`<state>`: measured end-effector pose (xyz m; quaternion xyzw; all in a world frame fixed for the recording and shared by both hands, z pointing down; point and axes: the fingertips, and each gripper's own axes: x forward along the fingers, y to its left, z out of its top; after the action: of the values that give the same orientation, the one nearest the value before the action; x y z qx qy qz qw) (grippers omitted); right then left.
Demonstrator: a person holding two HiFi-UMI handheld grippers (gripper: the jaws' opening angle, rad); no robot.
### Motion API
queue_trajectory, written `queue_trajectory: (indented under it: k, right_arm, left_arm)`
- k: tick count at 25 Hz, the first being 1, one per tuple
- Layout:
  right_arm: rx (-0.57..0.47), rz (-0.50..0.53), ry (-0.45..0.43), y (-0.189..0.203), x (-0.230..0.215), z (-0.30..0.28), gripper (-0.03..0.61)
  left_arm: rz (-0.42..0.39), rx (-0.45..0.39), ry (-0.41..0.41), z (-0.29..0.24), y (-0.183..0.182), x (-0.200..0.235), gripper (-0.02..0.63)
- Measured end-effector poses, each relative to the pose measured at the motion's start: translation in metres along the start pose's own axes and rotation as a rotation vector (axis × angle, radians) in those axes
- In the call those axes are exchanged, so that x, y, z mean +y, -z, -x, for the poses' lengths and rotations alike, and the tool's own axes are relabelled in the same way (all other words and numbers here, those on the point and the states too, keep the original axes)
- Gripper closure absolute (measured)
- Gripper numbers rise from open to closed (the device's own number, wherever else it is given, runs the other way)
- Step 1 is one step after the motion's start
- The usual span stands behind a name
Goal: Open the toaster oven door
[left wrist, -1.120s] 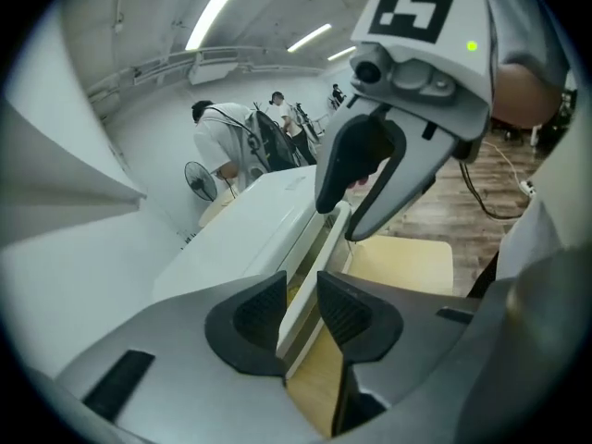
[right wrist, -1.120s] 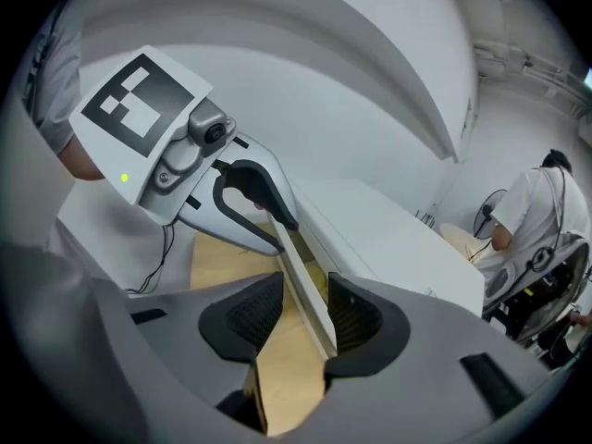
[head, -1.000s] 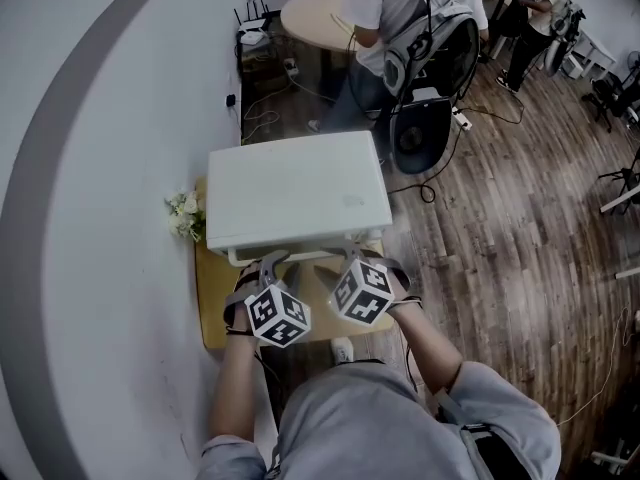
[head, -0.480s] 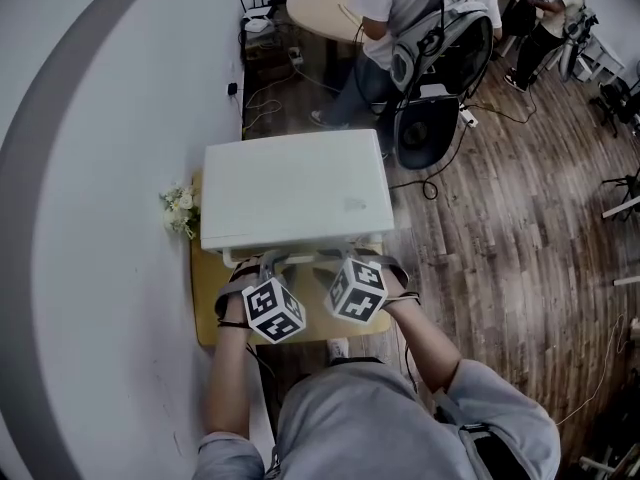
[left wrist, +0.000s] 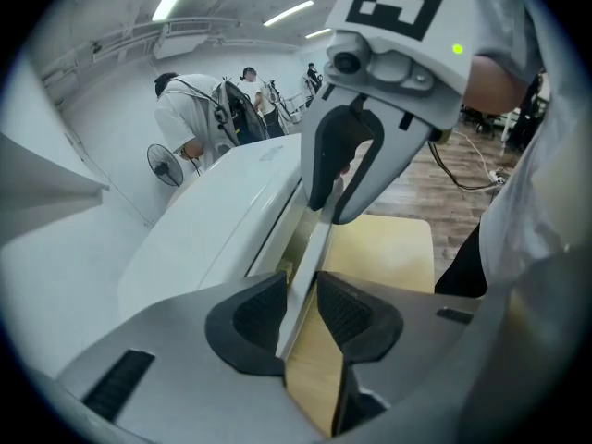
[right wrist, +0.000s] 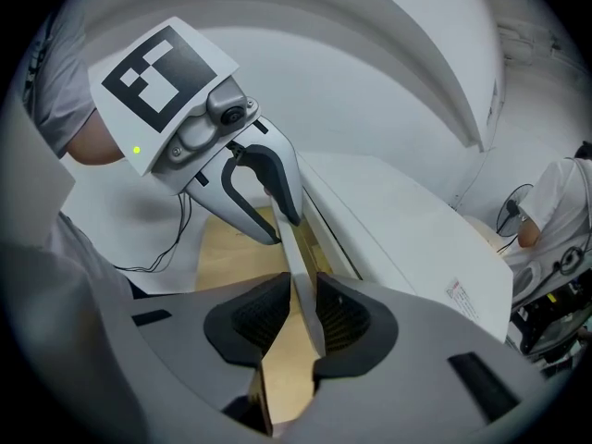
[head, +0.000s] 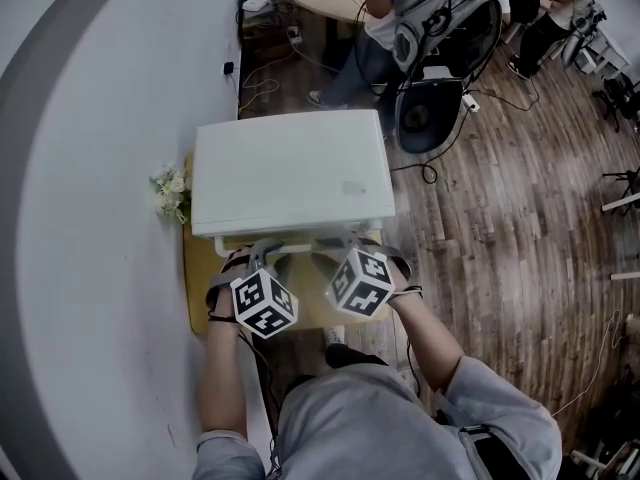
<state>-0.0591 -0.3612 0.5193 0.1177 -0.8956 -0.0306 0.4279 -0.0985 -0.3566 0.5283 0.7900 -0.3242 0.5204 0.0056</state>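
Observation:
A white toaster oven [head: 290,173] stands on a small wooden table [head: 198,293], its door upright at the front. The pale door handle [head: 300,240] is a bar running along the door's top edge. My left gripper [head: 262,258] holds the bar near its left end, and in the left gripper view the handle [left wrist: 313,243] lies pinched between the dark pads [left wrist: 259,313]. My right gripper [head: 345,254] is at the bar's right part. Its jaws are closing, with the handle [right wrist: 294,248] between the pads [right wrist: 344,320] and touching them.
A wall runs close along the left, with a small bunch of white flowers [head: 168,190] beside the oven. Behind it a person [head: 395,8] stands at a round table, beside a floor fan [head: 428,118] and cables. Wooden floor lies to the right.
Both grippers have stayed at the handle bar. The head view has shifted a little, so the oven sits higher in the picture. The door has not visibly moved.

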Motion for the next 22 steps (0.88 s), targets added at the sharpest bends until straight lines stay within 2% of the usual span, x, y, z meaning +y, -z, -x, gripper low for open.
queue_trajectory:
  k: [11,17,22]
  right_arm:
    - [0.001,-0.048,0.076,0.008,0.017,0.003,0.508]
    - [0.018,-0.071,0.108,0.015,0.038,0.003,0.506]
    - [0.001,-0.109,0.17,0.024,0.053,0.003,0.506]
  left_arm:
    - [0.065,-0.064,-0.034,0.006,0.006,-0.019,0.512]
    - [0.13,-0.125,-0.012,0.013,0.014,-0.038,0.509]
    - [0.19,-0.178,-0.027,0.014,0.02,-0.054,0.505]
